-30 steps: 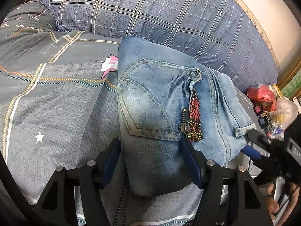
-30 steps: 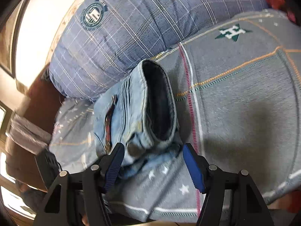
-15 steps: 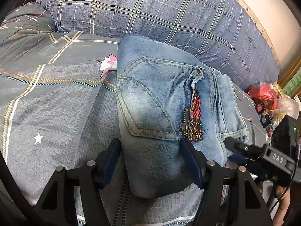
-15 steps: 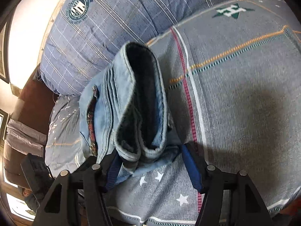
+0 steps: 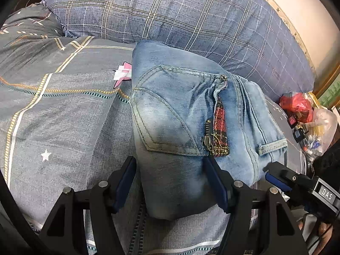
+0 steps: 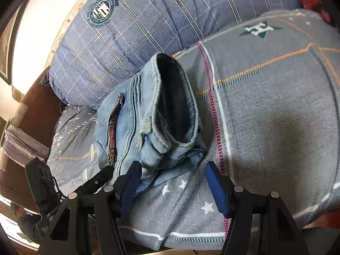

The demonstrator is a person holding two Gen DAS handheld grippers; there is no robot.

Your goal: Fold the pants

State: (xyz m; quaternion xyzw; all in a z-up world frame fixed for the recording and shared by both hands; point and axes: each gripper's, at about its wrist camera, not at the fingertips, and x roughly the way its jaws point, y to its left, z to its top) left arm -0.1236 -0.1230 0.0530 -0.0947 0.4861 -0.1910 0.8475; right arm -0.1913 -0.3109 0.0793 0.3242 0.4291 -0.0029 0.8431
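The light blue jeans point(image 5: 180, 114) lie folded into a thick bundle on the grey bedspread point(image 5: 53, 110), back pocket and red plaid zipper trim up. My left gripper point(image 5: 172, 182) is open, its jaws on either side of the bundle's near end. In the right wrist view the jeans point(image 6: 148, 114) show their open waistband end. My right gripper point(image 6: 172, 184) is open just in front of that end, holding nothing; it also shows in the left wrist view point(image 5: 276, 178) at the bundle's right corner.
A blue plaid pillow point(image 5: 170, 14) lies behind the jeans. A pink and white scrap point(image 5: 123, 74) sits at the bundle's left. Plastic bags with red items point(image 5: 308, 114) crowd the right side. The bed edge point(image 6: 191, 242) runs just below my right gripper.
The right gripper pushed in against the waistband end, then drew back a little. The jeans bundle has barely shifted. The left gripper has stayed in place.
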